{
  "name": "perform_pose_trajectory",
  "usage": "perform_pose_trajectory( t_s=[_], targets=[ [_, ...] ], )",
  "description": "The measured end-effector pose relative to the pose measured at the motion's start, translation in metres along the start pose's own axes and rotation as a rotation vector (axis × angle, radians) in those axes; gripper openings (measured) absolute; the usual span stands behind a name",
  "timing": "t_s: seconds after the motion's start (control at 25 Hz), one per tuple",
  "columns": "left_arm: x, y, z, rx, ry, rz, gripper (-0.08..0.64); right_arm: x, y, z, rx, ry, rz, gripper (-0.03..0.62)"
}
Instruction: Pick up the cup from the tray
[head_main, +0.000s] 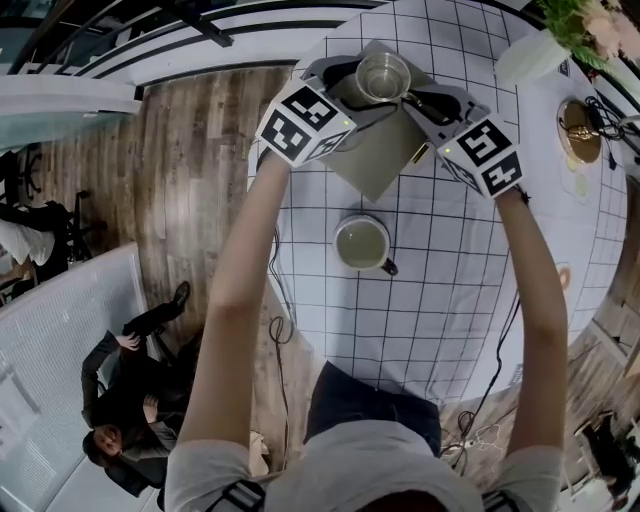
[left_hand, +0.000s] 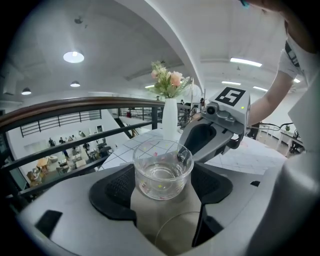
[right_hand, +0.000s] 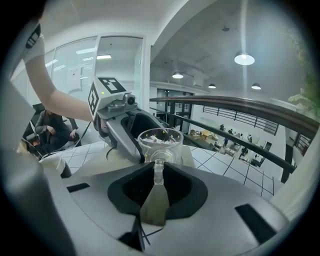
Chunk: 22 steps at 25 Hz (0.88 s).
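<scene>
A clear glass cup (head_main: 383, 75) stands at the far corner of a tan tray (head_main: 375, 155) on the gridded table. My left gripper (head_main: 365, 86) reaches in from the left. In the left gripper view the cup (left_hand: 162, 170) sits between its widely spread black pads (left_hand: 117, 187), which lie against the cup's sides. My right gripper (head_main: 416, 98) comes in from the right. In the right gripper view its jaws (right_hand: 158, 179) are narrowed onto the cup's glass handle (right_hand: 158, 171). The cup's base rests on the tray.
A white mug (head_main: 362, 243) of pale liquid stands on the table nearer to me than the tray. A white vase with flowers (head_main: 535, 50) and a gold dish (head_main: 580, 130) are at the far right. The round table's edge (head_main: 262, 215) curves down the left side.
</scene>
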<state>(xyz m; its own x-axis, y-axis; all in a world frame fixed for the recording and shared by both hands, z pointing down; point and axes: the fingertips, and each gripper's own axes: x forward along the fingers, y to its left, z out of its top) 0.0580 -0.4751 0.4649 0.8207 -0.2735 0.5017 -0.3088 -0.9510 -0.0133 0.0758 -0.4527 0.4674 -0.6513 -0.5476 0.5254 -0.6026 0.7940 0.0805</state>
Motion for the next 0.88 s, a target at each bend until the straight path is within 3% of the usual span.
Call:
perform_pose_trajectory(
  t_s=[0.4,0.68,0.88],
  targets=[
    [-0.028,-0.031,0.039,0.051,-0.06,0.013,0.357,-0.043,0.02,0.028,0.026,-0.085,0.003,0.052],
    [-0.032,-0.074,0.089,0.133,-0.11,0.009,0.357,-0.105,0.024,0.038,0.021,-0.122,-0.065,0.052],
    [-0.025,-0.111,0.106,0.152,-0.111,-0.023,0.357,-0.143,0.034,0.026,0.041,-0.121,-0.104,0.052]
  ],
)
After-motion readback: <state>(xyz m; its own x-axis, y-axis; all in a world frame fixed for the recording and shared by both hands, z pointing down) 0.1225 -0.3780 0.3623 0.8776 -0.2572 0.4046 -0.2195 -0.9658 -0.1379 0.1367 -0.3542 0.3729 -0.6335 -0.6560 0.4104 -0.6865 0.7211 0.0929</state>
